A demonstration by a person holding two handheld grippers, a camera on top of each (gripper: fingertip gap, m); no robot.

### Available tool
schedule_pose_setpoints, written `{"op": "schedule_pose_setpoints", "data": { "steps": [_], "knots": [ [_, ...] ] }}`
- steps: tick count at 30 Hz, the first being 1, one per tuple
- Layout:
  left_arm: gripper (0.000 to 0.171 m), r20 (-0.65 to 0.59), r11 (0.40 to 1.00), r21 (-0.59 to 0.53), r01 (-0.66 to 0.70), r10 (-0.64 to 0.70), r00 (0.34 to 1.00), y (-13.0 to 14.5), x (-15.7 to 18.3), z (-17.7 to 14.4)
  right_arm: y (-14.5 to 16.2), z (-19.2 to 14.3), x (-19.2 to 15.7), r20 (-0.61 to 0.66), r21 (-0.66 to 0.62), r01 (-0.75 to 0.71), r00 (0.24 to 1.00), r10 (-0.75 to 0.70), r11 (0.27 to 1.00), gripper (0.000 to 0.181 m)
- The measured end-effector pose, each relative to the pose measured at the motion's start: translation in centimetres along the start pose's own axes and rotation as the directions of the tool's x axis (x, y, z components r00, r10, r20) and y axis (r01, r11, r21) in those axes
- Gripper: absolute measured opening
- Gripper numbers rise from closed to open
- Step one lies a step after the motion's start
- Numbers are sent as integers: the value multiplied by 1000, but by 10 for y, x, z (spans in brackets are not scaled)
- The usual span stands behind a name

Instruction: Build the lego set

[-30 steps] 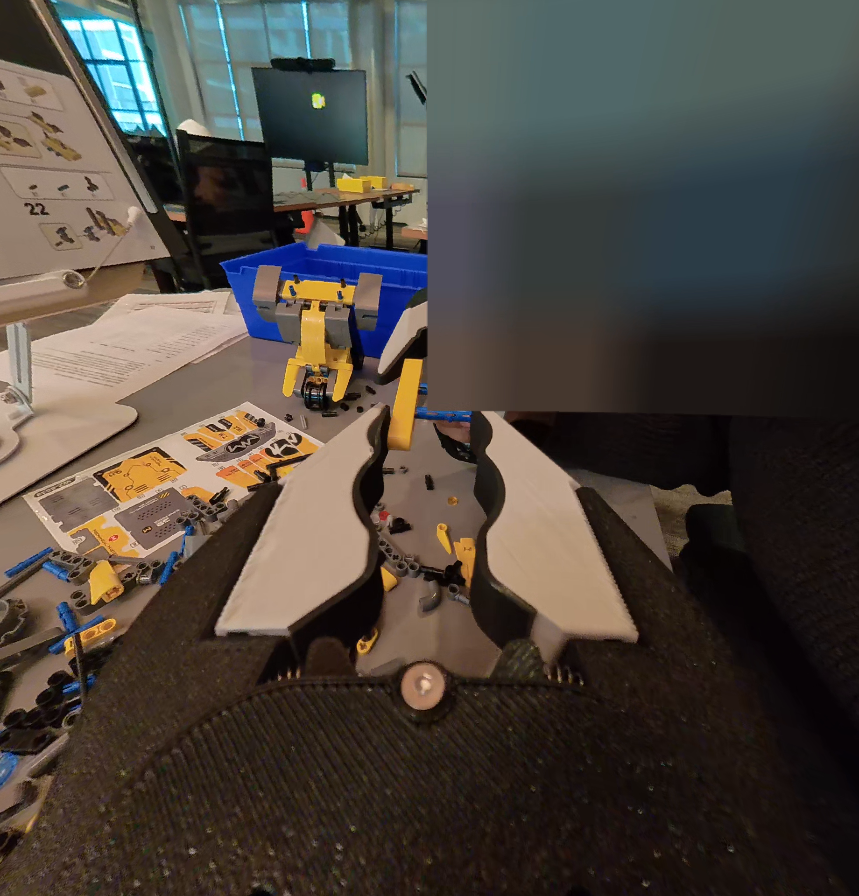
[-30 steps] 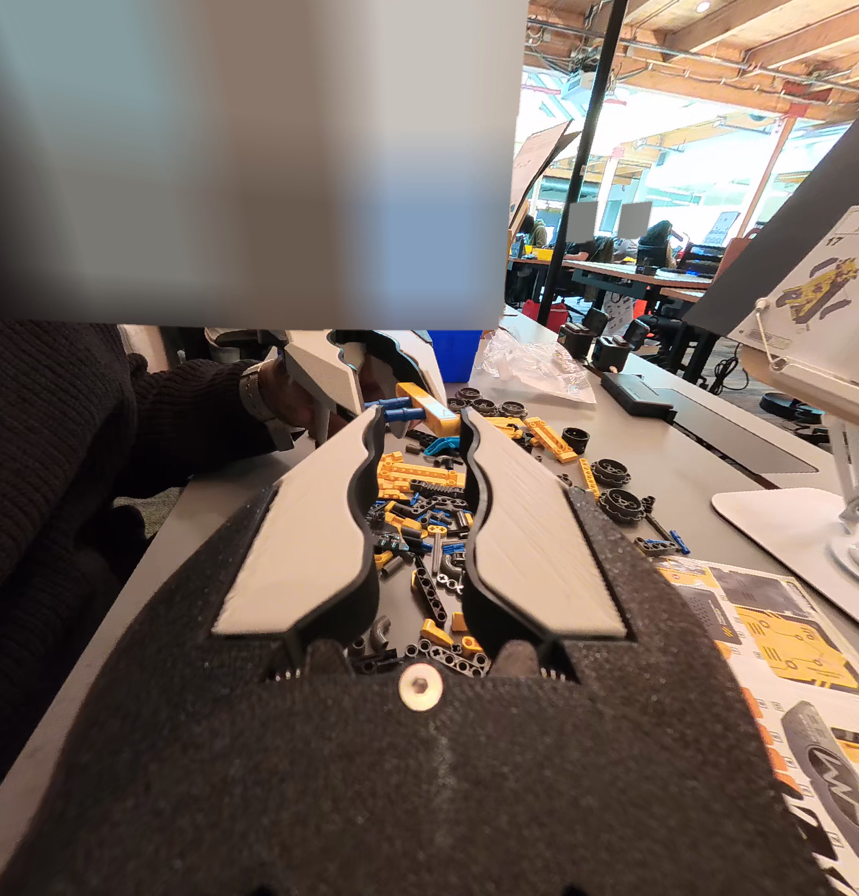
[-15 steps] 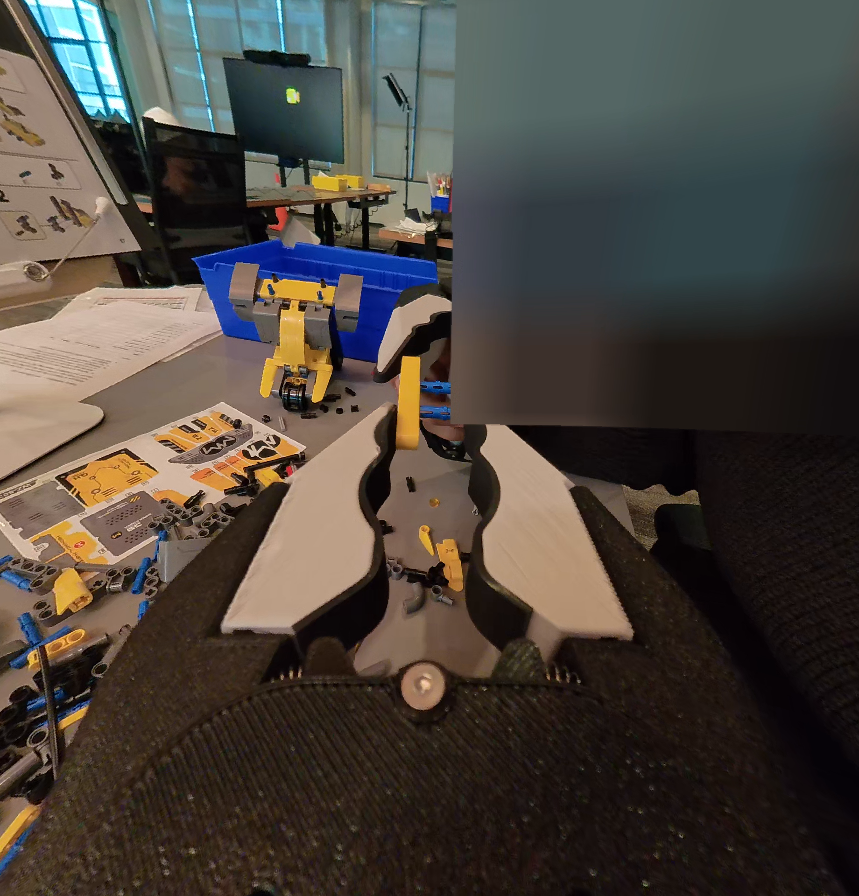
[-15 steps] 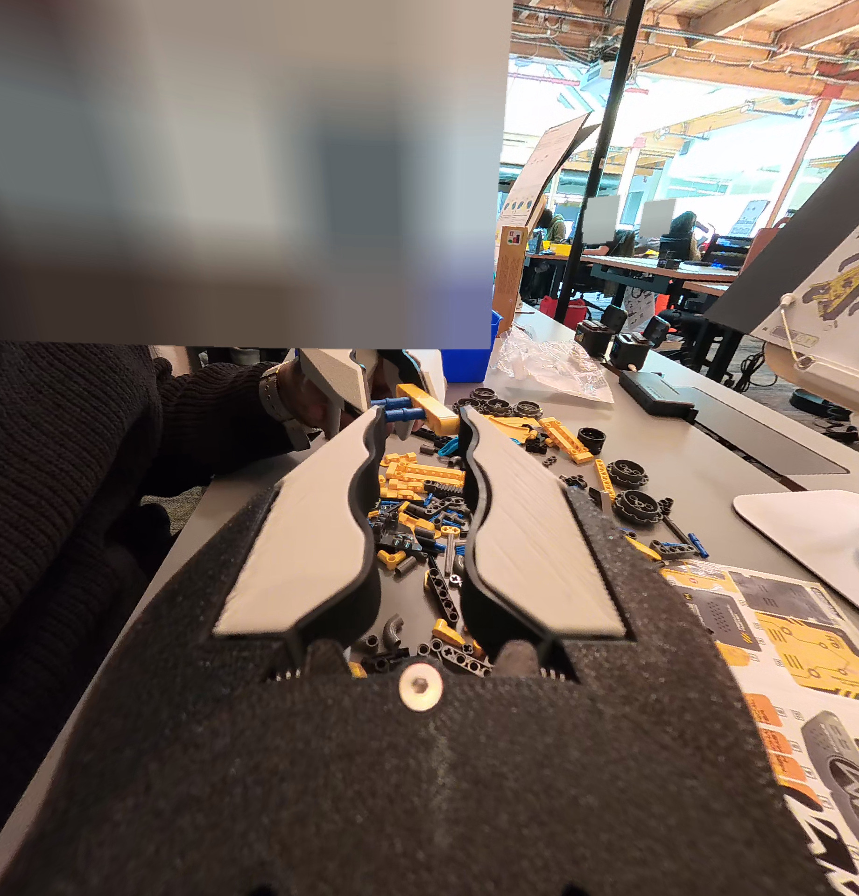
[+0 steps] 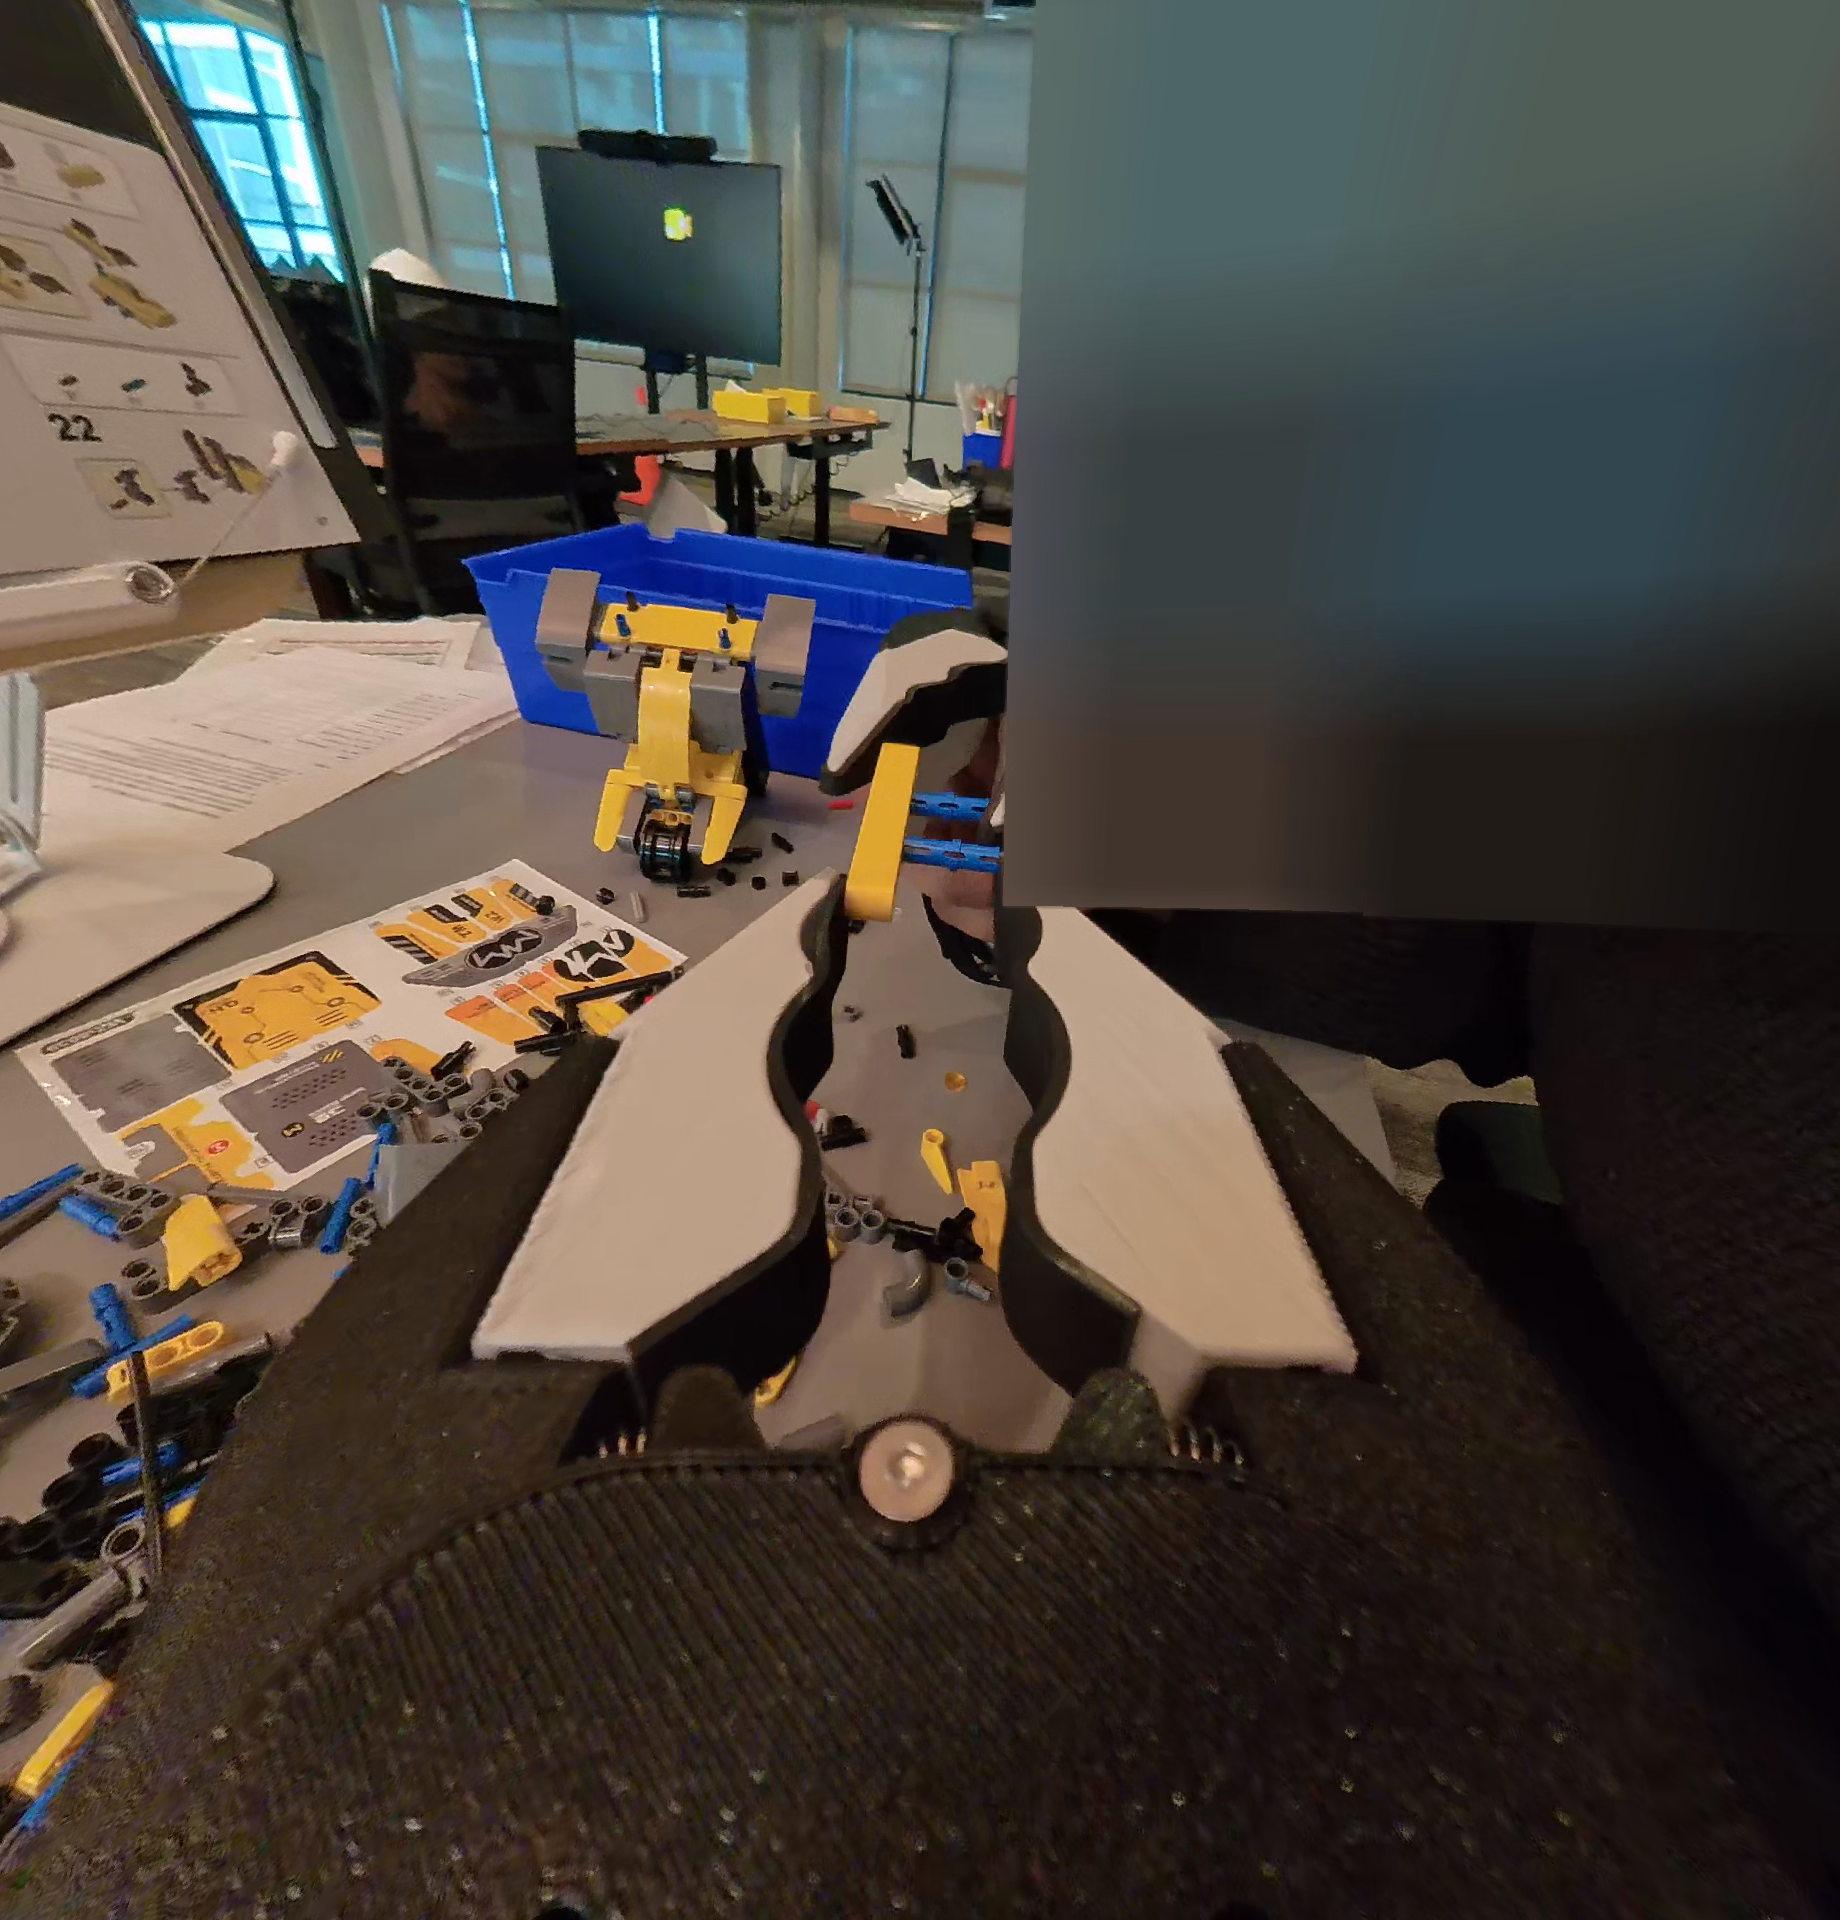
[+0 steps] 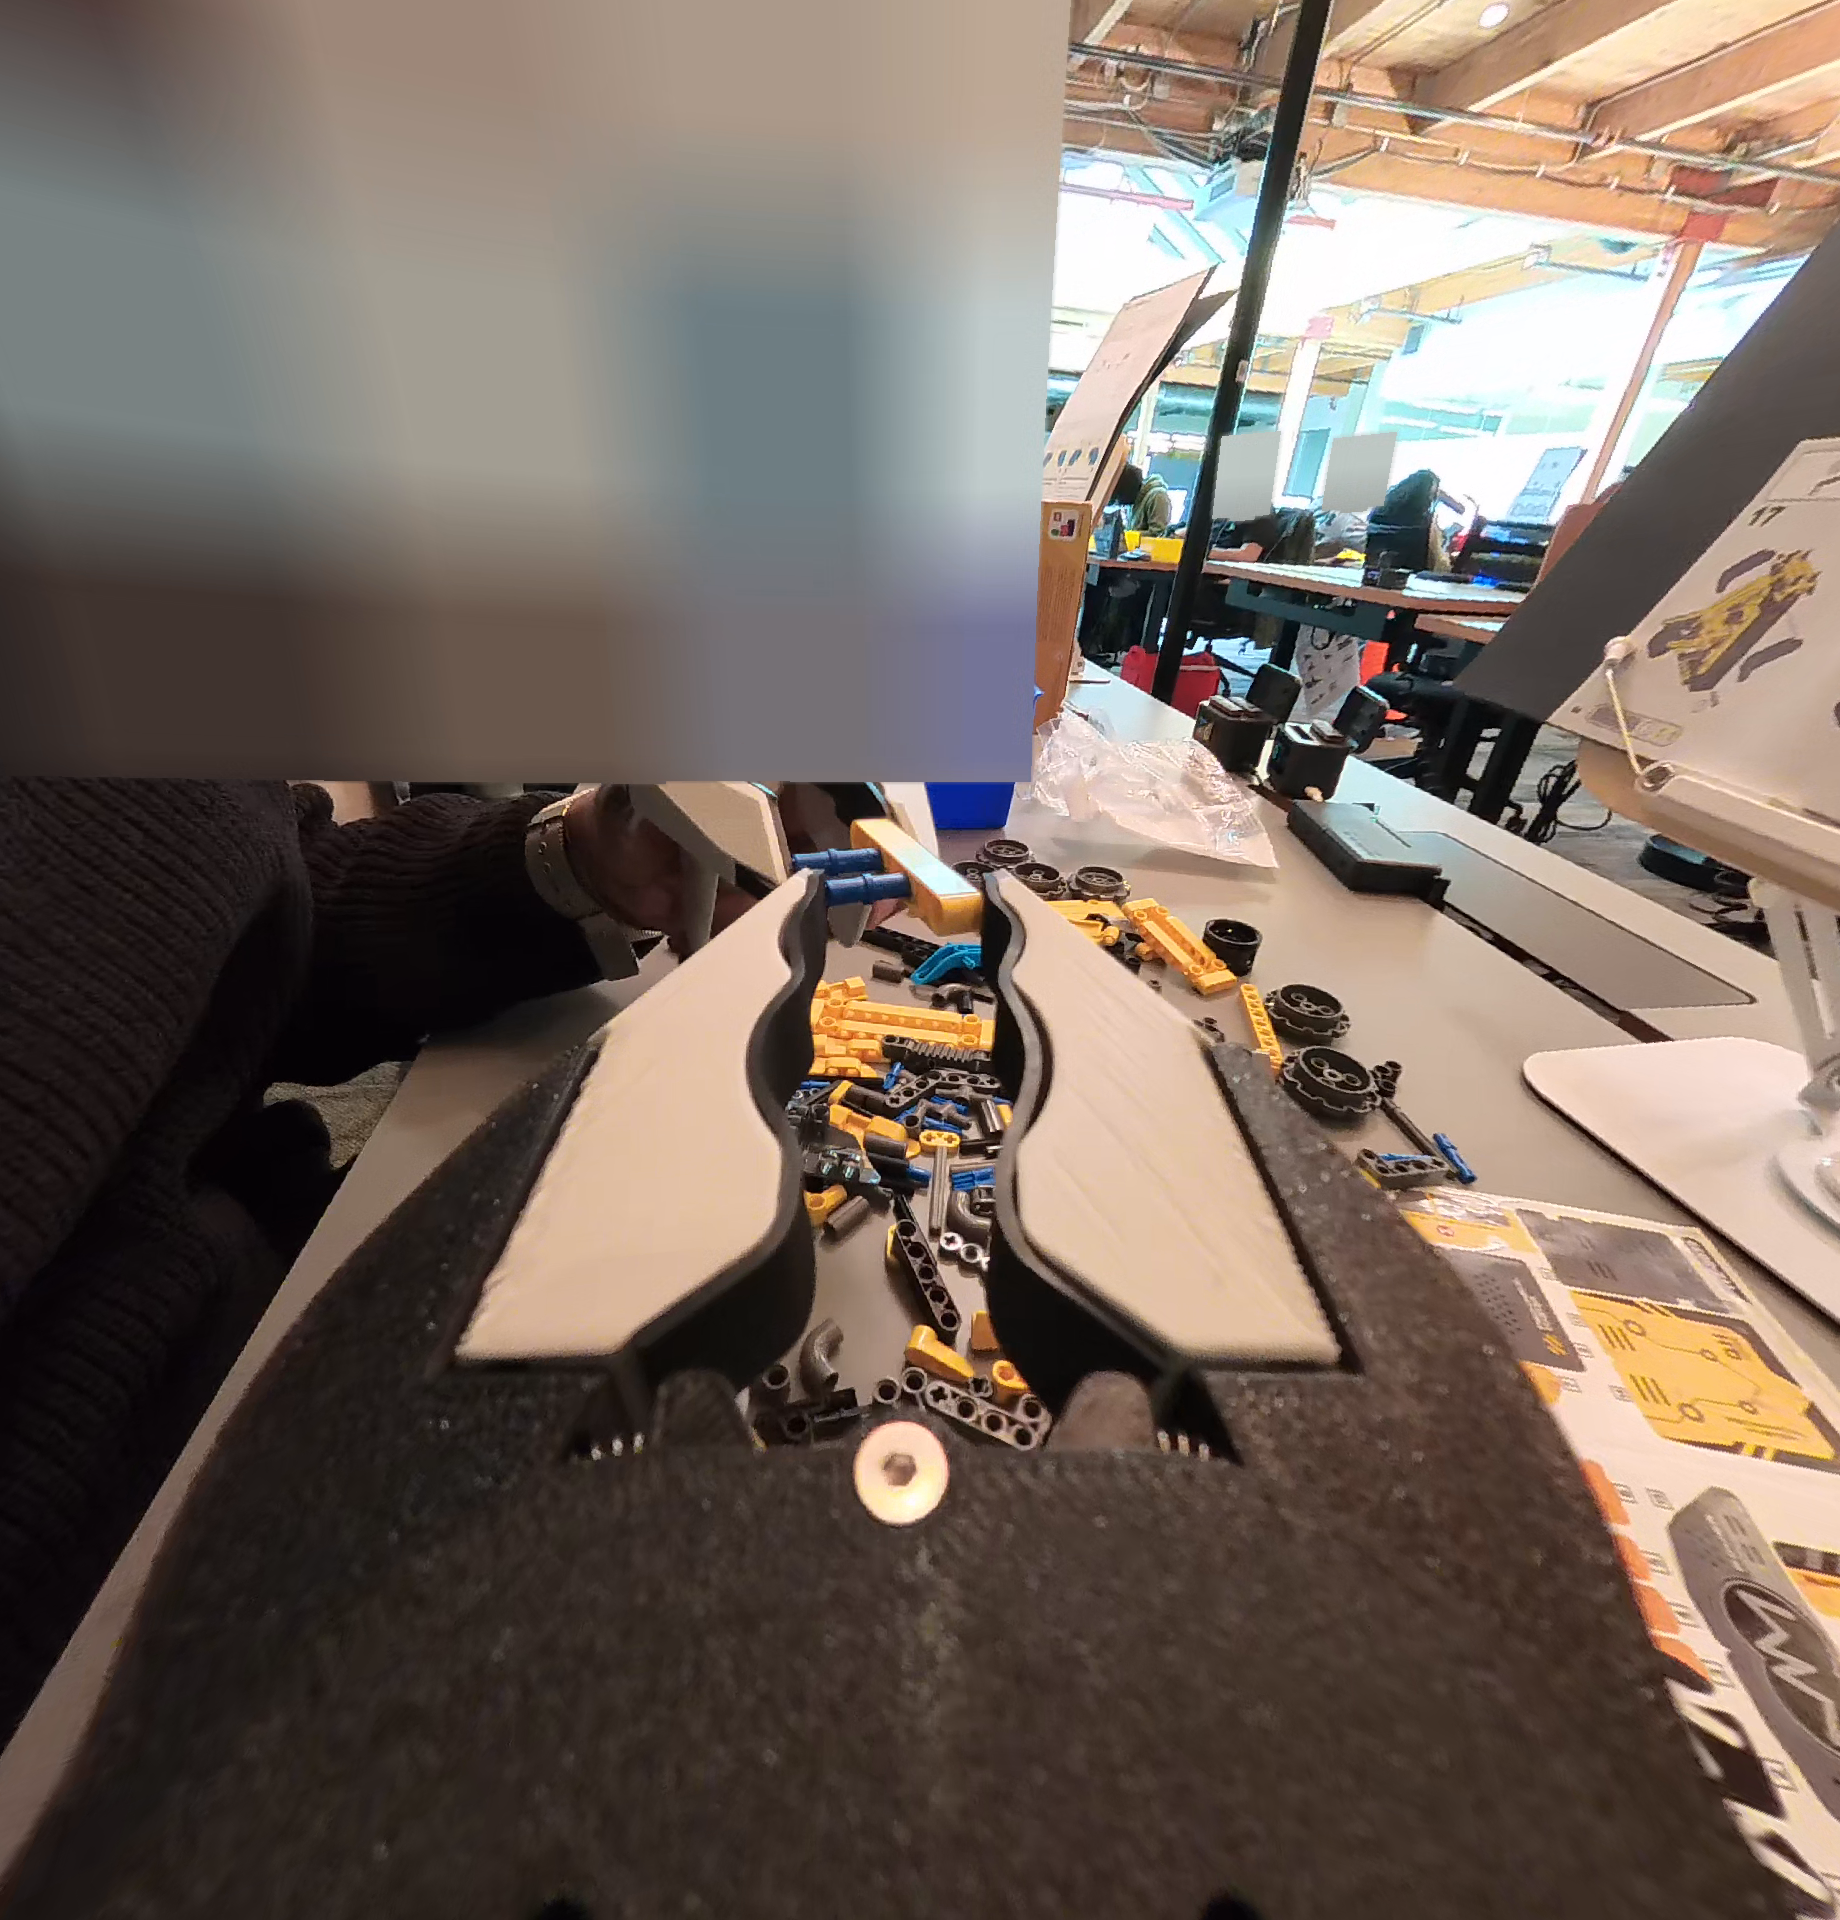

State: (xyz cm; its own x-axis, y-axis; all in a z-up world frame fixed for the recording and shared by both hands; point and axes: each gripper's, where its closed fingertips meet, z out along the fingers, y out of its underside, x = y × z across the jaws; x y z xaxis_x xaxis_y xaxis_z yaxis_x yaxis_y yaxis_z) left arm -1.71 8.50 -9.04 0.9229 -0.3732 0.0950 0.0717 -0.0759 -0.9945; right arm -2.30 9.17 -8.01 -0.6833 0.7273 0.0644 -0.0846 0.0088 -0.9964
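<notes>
A yellow beam [image 6: 921, 878] with two blue pins [image 6: 838, 862] in its side sits across the tips of my right gripper [image 6: 900, 883], which is shut on it. In the left wrist view the beam [image 5: 885, 821] stands nearly upright, its top under the right gripper's finger [image 5: 911, 675]. My left gripper [image 5: 921, 904] has its jaws apart and holds nothing. The beam's lower end is beside its left fingertip. The left gripper [image 6: 703, 831] also shows in the right wrist view, in a hand. A part-built yellow and grey model [image 5: 672, 717] stands on the grey table [image 5: 428, 821].
A blue bin [image 5: 843, 592] stands behind the model. Loose parts lie in piles [image 6: 895, 1091] [image 5: 168, 1247], with black wheels [image 6: 1311, 1013] and a plastic bag [image 6: 1134, 790]. A sticker sheet [image 5: 303, 1039] lies flat. The instruction stand [image 5: 85, 364] is at the left. The person's dark sleeve is close by. Both grippers' tips are close together, under 4 cm apart.
Both grippers have shifted together over the table. The beam has stayed fixed in the right gripper's tips and has risen slightly against the left gripper's fingertips. Neither gripper's opening has changed.
</notes>
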Motion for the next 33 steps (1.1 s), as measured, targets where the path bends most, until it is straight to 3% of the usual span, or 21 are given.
{"op": "schedule_pose_setpoints", "data": {
  "steps": [8, 12, 18, 24, 33],
  "knots": [
    [23, -24, 1000, -19, 9, -10, 1000, 2, 2, 0, 3, -1, 0, 13, 2, -36, 999, 36, 999, 30],
    [23, -31, 1000, -2, 20, -20, 999, 0, 2, -1, -1, -3, -1, 45, 17, -110, 993, 109, 994, 41],
    [23, -48, 999, 20, 37, -36, 998, -4, 4, -3, -6, -6, -1, 96, 46, -215, 973, 210, 976, 40],
    [23, -54, 999, 19, 35, -33, 998, -4, 5, -2, -9, -7, -2, 86, 59, -186, 980, 181, 981, 28],
    [23, -51, 1000, 13, 22, -21, 998, -2, 6, -2, -4, -5, -3, 76, 36, -167, 984, 164, 985, 29]
  ]
}}
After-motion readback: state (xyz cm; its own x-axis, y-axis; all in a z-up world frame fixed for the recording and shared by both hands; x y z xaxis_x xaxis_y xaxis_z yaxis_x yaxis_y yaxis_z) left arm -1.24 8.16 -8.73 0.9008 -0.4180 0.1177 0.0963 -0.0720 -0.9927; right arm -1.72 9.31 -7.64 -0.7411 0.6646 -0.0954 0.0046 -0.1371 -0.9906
